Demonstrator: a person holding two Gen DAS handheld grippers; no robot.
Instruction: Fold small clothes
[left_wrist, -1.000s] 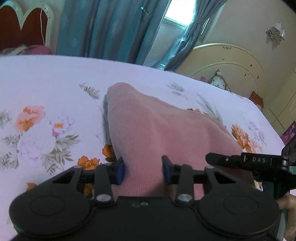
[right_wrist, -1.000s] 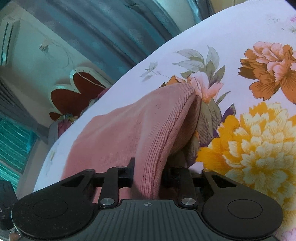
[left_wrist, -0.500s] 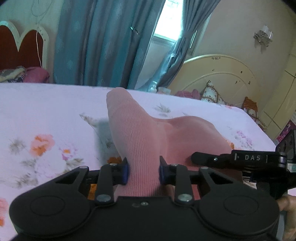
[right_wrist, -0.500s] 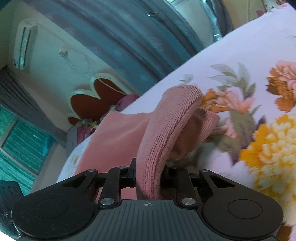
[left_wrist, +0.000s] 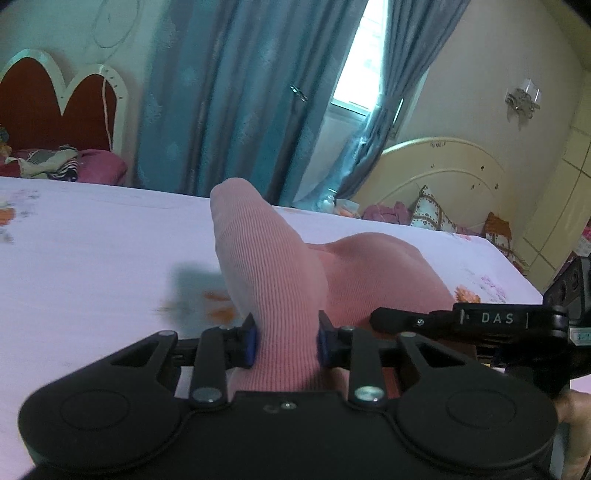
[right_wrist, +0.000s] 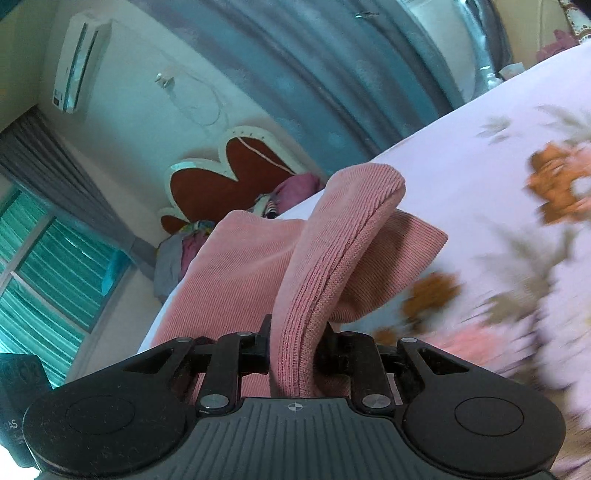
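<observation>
A pink ribbed knit garment (left_wrist: 273, 266) hangs lifted above the floral bedsheet (left_wrist: 92, 258). My left gripper (left_wrist: 286, 341) is shut on one edge of it, the cloth bunched between the blue pads. My right gripper (right_wrist: 293, 352) is shut on another edge of the same garment (right_wrist: 332, 236), which curls up and over in front of the camera. The rest of the cloth sags between the two grippers. The right gripper's body (left_wrist: 480, 319) shows at the right of the left wrist view.
The bed is covered by a white sheet with orange and pink flowers (right_wrist: 517, 258). A red heart-shaped headboard (left_wrist: 55, 107) and blue curtains (left_wrist: 240, 92) stand behind it. A cream headboard (left_wrist: 436, 177) with cushions is at the far right.
Both grippers have risen with the garment, lifting it off the sheet. The left gripper's jaws closed tighter on the cloth. The bed now sits lower in both views.
</observation>
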